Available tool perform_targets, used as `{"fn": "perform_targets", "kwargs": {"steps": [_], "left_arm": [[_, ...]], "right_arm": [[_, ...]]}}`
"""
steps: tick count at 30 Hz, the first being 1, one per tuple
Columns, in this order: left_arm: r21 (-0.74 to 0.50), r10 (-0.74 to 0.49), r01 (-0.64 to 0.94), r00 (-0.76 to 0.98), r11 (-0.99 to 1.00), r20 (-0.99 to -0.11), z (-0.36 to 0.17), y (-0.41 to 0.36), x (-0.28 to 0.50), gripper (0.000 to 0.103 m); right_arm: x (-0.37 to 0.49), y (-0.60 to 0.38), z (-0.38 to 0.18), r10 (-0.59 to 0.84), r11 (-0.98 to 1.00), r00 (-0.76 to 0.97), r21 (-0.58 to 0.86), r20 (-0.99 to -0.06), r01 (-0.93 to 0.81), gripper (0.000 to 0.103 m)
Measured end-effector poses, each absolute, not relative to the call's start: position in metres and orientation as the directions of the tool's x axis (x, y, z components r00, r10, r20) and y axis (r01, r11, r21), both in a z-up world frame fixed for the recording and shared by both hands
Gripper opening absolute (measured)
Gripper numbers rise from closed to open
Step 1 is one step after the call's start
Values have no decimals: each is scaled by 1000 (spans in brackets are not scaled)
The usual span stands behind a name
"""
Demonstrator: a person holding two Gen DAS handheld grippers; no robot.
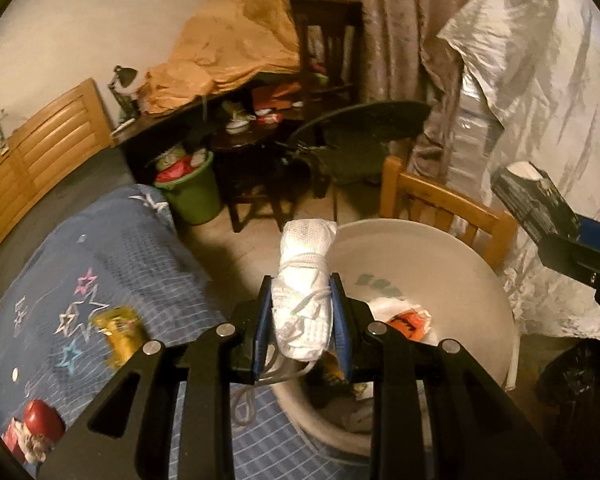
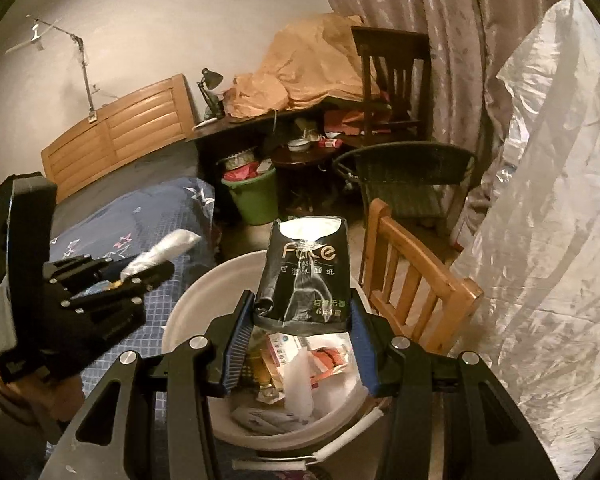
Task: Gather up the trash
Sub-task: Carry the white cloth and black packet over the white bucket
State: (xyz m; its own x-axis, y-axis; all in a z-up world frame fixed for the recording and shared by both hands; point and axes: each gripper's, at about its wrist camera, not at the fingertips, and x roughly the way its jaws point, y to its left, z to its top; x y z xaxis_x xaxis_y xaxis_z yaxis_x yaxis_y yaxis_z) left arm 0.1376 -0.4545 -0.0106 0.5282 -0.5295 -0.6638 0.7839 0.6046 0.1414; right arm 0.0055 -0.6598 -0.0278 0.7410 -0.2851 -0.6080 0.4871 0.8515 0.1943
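Bedside, one white bucket (image 2: 188, 312); left gripper (image 1: 302, 312) clamped on one white bundle (image 1: 304, 296), right gripper (image 2: 300, 336) on one tissue pack (image 2: 304, 276).

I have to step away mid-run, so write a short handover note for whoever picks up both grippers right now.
Left gripper: shut on the white rolled bundle, at the near rim of the white bucket.
Right gripper: shut on the black tissue pack, above the bucket.
Done: wrappers and paper already lie in the bucket.
Left: drop both items in, then probably fetch the yellow wrapper and the red item off the blue bedspread.
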Motion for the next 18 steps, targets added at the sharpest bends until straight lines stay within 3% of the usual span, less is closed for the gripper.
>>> {"fn": "perform_targets", "kwargs": {"steps": [18], "left_arm": [[148, -518, 798, 507, 584, -690, -28, -465, 140, 26]], "right_arm": [[22, -648, -44, -254, 858, 725, 197, -641, 474, 47]]}}
